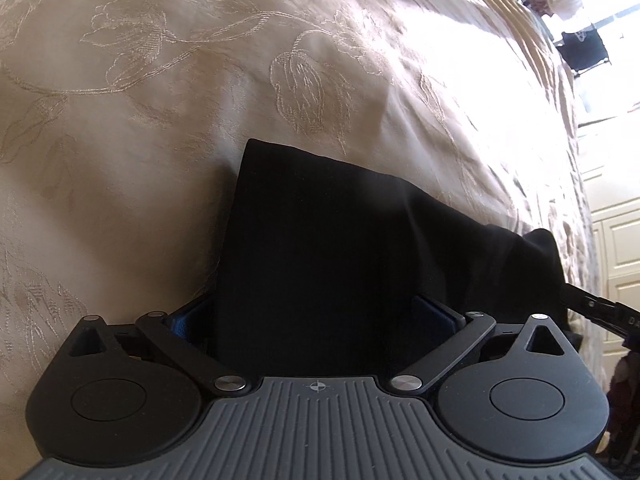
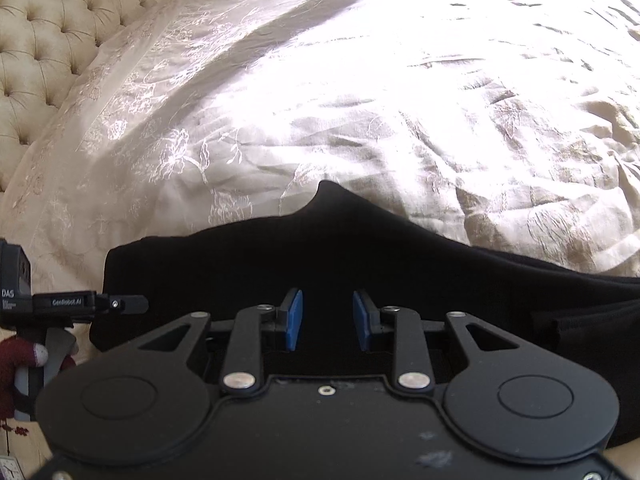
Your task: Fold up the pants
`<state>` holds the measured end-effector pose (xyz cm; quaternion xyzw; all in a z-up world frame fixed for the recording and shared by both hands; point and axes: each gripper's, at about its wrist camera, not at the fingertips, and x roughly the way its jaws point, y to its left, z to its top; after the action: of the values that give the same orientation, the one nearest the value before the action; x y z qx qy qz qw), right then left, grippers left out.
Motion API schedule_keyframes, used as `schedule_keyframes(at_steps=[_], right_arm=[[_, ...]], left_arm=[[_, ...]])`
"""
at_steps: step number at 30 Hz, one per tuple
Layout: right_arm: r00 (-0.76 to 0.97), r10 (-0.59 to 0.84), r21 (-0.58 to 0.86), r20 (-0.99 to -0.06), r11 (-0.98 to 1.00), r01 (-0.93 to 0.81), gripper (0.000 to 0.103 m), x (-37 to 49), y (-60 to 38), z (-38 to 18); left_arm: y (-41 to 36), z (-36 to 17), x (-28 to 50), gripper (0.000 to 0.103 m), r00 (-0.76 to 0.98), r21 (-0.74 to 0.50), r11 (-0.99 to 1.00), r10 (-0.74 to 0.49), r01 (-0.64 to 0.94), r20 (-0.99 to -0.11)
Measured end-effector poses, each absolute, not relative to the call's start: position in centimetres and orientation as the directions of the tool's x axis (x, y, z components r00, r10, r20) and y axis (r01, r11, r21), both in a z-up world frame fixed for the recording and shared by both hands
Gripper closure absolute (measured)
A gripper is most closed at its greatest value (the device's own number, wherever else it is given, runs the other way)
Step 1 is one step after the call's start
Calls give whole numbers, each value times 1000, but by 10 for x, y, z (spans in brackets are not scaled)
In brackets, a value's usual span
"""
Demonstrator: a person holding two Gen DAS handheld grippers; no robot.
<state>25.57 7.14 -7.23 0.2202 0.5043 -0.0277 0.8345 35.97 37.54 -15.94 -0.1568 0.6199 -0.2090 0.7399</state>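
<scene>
- Black pants lie on a cream bedspread stitched with a pale flower pattern.
- Seen from the left wrist, the dark cloth rises in a broad folded slab between the fingers, with a squared corner at its top left and a sloping edge running down to the right.
- Left gripper points steeply down at the pants with its fingers spread wide; the blue pads stand clear at either side of the cloth and do not press on it.
- At the right edge of that view the tip of the right gripper meets the far end of the pants.
- From the right wrist, the pants stretch across the frame as a long dark band, with a small peak in the upper edge near the middle.
- Right gripper hangs over that band, blue pads partly apart; I cannot tell whether any fabric is pinched between them, as the cloth is uniformly black.
- Left gripper shows at the left edge, its finger reaching to the end of the pants.
- A tufted cream headboard stands at the upper left behind the bed.
- Bright sunlight falls across the middle of the bedspread.
</scene>
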Motion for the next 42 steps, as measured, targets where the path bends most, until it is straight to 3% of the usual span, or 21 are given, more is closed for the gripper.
schedule_keyframes(at_steps=[7,13,18,20,28,42], right_arm=[[475,140,313,-869,899,307,77,309,62,-99],[410,82,229,-908,918,324,98,324,62,-130],[413,96,249,-906,909,335,100,322,56,-133],[421,94,246,-902,914,323,95,319,56,-126],[454,169,296,-875,928,225,89,270,90,-90],[350,228,292,-908,946,141,89,211,139,-117]], left_arm=[[389,-158,364,1,148,-533,846,-526,-9,-837],[374,-152,361,4,153,-476,879,-476,39,-866],[374,-134,348,79,233,-332,943,-329,28,-915],[386,-127,344,87,252,-369,929,-353,-21,-901],[378,-101,336,93,297,-343,939,-329,4,-896],[342,-13,304,93,449,-403,911,-399,92,-799]])
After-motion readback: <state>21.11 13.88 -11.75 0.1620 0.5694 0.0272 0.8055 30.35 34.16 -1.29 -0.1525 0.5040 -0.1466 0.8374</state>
